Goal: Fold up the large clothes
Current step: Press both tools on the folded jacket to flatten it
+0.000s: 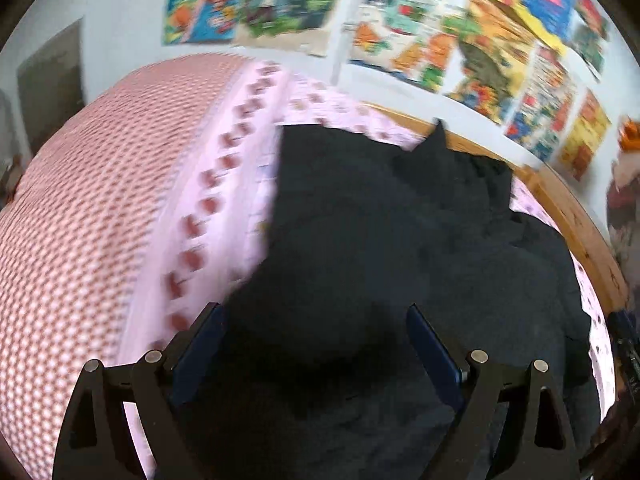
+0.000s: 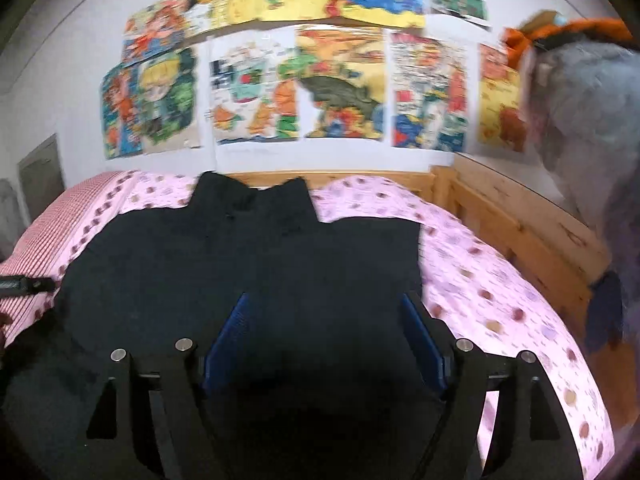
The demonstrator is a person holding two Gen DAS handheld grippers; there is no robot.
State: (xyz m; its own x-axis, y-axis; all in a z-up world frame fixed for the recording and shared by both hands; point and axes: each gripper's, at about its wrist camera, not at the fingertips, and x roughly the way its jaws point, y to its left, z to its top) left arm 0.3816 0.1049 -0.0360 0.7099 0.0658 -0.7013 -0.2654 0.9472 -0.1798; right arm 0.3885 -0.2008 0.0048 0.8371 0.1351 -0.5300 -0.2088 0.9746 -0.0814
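A large black garment [image 2: 248,256] lies spread on the pink dotted bedsheet [image 2: 492,280], its two upper tips pointing at the wooden headboard. In the left wrist view the same garment [image 1: 400,232] lies rumpled, with its left edge beside the pink sheet [image 1: 240,200]. My left gripper [image 1: 316,320] is open and empty, hovering over the garment's near part. My right gripper [image 2: 326,308] is open and empty above the garment's near middle. Both views are motion-blurred.
A red-and-white checked cover [image 1: 88,200] lies on the bed's left side. A wooden bed frame [image 2: 516,216] runs along the back and right. Colourful posters [image 2: 320,80] cover the wall. A grey and orange plush or clothing heap [image 2: 580,100] is at the right.
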